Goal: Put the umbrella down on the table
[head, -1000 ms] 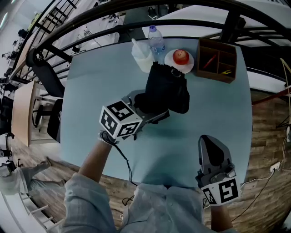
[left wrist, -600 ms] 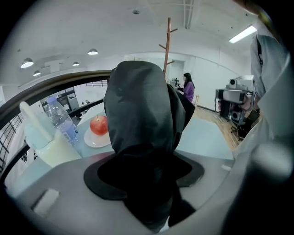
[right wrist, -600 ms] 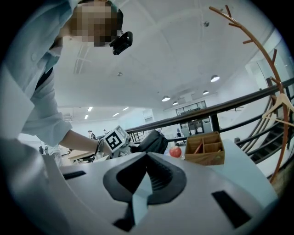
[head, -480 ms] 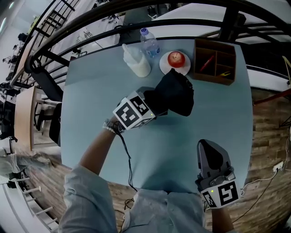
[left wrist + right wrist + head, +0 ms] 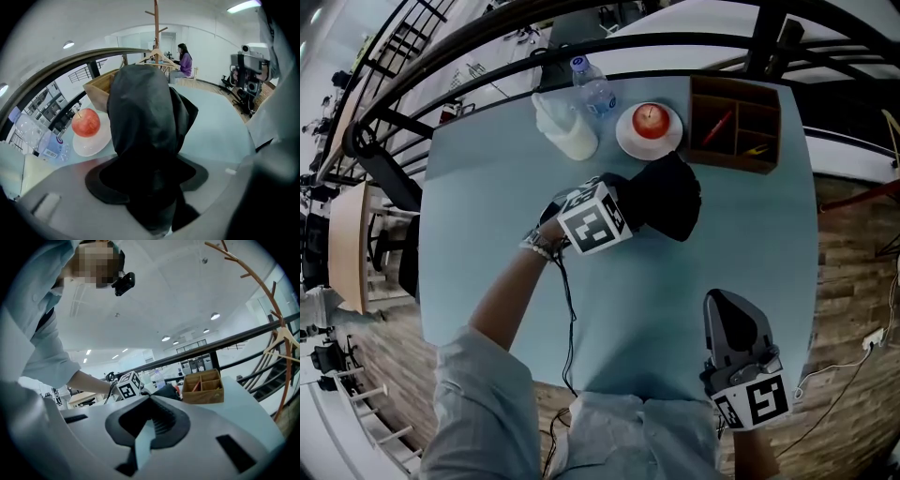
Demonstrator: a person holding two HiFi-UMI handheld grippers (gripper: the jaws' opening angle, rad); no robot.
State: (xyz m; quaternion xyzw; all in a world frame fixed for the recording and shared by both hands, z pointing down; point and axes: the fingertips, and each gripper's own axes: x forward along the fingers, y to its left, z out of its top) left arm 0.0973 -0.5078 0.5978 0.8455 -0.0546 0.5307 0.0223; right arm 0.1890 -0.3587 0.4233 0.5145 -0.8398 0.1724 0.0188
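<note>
Umbrella (image 5: 667, 195), black and folded, sits clamped between the spread jaws of the left tongs (image 5: 623, 208); in the left gripper view its dark cloth fills the gap between them and bulges out past the tips. Compared with a second ago, these tongs have come lower and tipped over toward the table (image 5: 487, 234), and their marker cube has rolled. The umbrella has followed: it stood steeper at the frame's centre before, and now it leans flatter, just below the plate (image 5: 628, 141) with the apple (image 5: 650, 118) at upper centre. It looks very close to the tabletop, though I cannot tell whether it already rests there. To me that puts the lowering near its end, with letting go yet to come. The right tongs (image 5: 734, 309), at lower right, have their jaws drawn together on nothing and have hardly shifted. A wooden box (image 5: 734, 122) stands at the upper right, well clear of the umbrella.
</note>
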